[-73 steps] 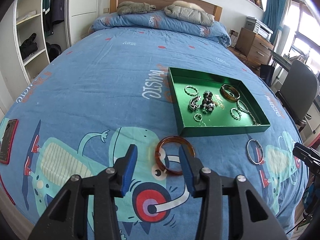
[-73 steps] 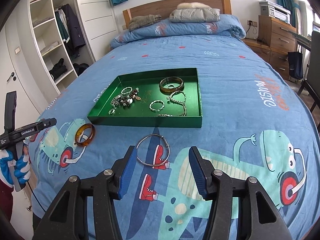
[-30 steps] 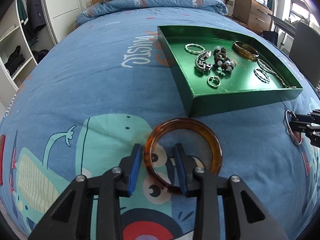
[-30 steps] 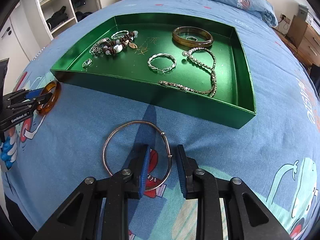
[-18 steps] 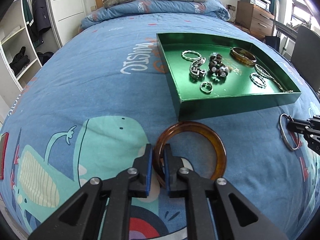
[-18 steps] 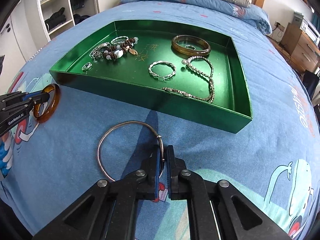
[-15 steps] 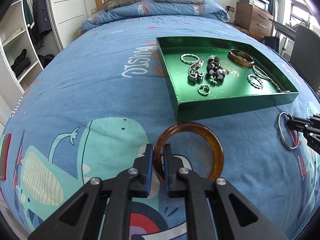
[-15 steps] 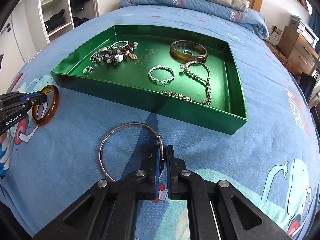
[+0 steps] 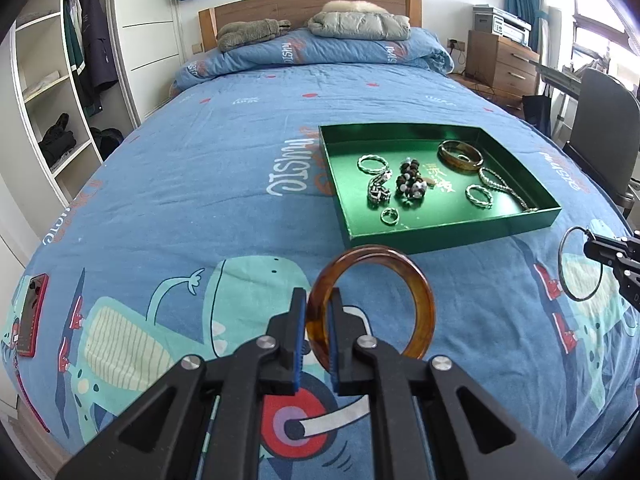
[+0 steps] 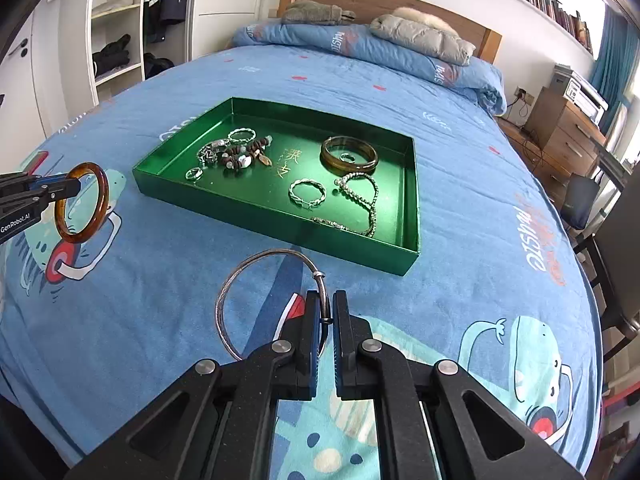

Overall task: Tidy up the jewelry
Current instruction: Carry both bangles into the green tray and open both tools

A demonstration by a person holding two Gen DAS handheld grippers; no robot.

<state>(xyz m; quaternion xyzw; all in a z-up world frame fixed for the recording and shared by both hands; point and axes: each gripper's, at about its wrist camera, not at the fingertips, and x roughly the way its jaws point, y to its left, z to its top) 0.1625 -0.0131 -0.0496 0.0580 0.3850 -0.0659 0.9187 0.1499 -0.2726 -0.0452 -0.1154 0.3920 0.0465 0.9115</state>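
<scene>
My left gripper is shut on the rim of an amber bangle, held clear above the blue bedspread. From the right wrist view the same amber bangle hangs at the far left. A thin silver bangle is pinched at its clasp side by my right gripper, also lifted off the bed. It shows as the silver bangle at the right edge of the left wrist view. The green tray lies beyond both, holding several bracelets, rings and a chain.
A red phone lies at the bed's left edge. Folded bedding and jackets sit at the headboard. A wooden dresser and a grey chair stand right of the bed, open shelves to its left.
Both grippers closed on their bangles and lifted them off the bedspread. Both views pulled up and back, so the tray now looks farther away.
</scene>
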